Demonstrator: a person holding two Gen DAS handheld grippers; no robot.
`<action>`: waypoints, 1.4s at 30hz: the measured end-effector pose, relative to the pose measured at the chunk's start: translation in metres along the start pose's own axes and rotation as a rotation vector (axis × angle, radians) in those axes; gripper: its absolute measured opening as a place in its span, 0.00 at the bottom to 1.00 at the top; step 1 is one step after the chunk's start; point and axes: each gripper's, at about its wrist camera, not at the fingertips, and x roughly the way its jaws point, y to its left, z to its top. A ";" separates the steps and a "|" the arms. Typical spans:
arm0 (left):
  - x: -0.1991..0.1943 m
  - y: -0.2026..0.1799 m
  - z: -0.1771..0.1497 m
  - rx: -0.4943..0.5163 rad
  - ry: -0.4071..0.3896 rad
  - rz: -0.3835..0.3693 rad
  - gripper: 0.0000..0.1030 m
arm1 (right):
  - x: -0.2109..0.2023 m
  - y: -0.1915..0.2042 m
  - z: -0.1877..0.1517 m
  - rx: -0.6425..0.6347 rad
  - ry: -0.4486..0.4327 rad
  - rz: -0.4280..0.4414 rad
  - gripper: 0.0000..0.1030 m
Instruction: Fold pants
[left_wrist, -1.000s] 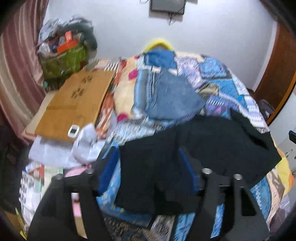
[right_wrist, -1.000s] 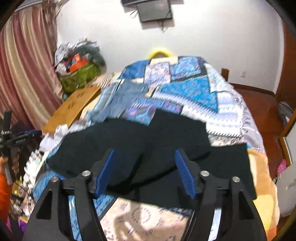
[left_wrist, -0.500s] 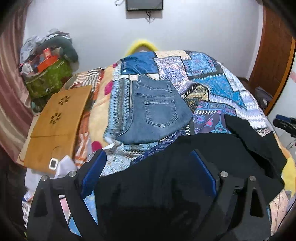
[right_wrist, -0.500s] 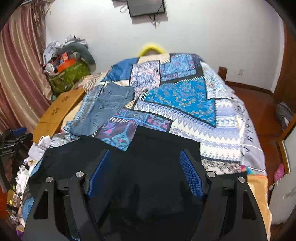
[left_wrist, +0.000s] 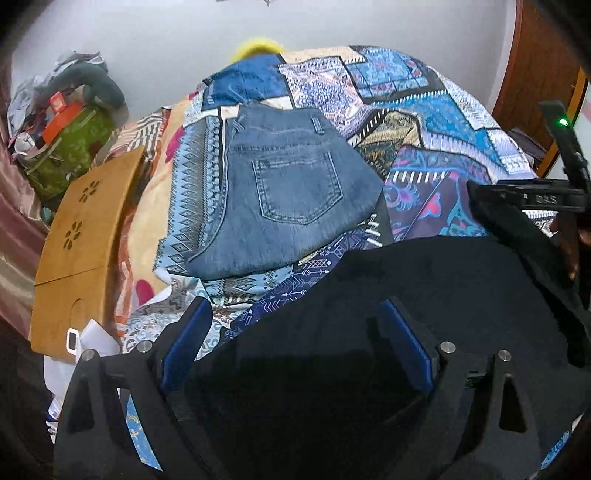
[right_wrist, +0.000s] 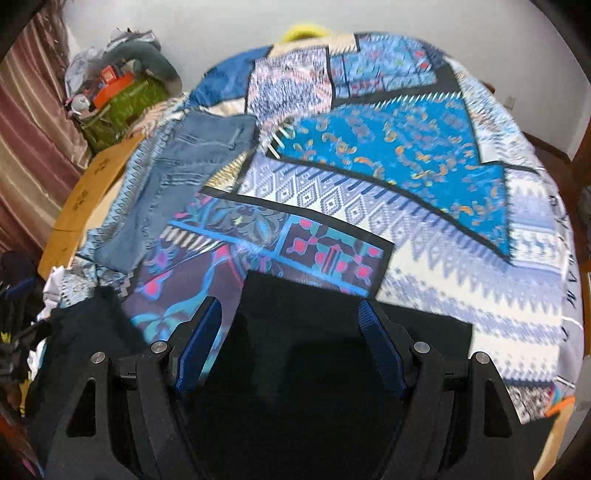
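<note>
Black pants (left_wrist: 424, 295) lie spread on the near part of the patterned bedspread (left_wrist: 424, 110); they also show in the right wrist view (right_wrist: 295, 314). My left gripper (left_wrist: 295, 343) is open, its blue pads low over the black cloth near its left edge. My right gripper (right_wrist: 291, 343) is open, straddling a black pant end close above it. The right gripper (left_wrist: 546, 199) shows at the right edge of the left wrist view. Neither gripper holds cloth.
Folded blue jeans (left_wrist: 291, 192) lie farther back on the bed, also in the right wrist view (right_wrist: 184, 177). A wooden lap board (left_wrist: 81, 240) lies at the bed's left edge. A green bag with clutter (left_wrist: 66, 144) stands by the wall. A curtain (right_wrist: 33, 129) hangs left.
Both grippers have moved forward and down toward the black pants, which now fill the lower part of both views. Both stay open.
</note>
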 end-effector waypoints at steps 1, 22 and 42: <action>0.003 0.000 0.000 -0.001 0.005 -0.002 0.90 | 0.007 0.000 0.000 -0.006 0.020 0.008 0.68; -0.025 -0.060 -0.013 0.082 0.051 -0.049 0.90 | -0.120 -0.048 -0.025 0.075 -0.217 0.004 0.08; -0.040 -0.186 -0.046 0.211 0.098 -0.039 0.94 | -0.201 -0.138 -0.140 0.134 -0.251 -0.160 0.08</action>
